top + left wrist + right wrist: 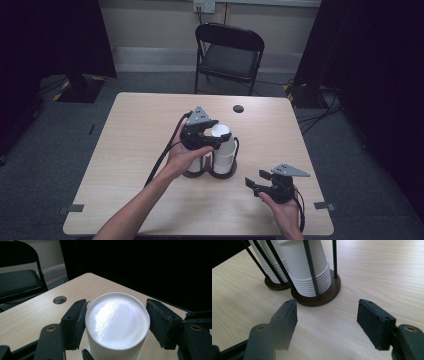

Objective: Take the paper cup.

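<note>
From the high view, the left gripper [216, 140] sits at the middle of the desk [140, 150], clamped on the top of a white cup stack [223, 145] standing in a dark wire holder [222, 170], while the right gripper [254, 184] waits near the desk's front right corner, jaws apart and holding nothing. On to the left gripper view: both pads [79, 317] press the sides of the upturned white cup bottom, a round hole [59, 299] in the desk beyond. Now the right gripper view: jaws wide, bare wood between them, the holder's round brown base [322, 296] just ahead with nested cup rims inside its black rods
</note>
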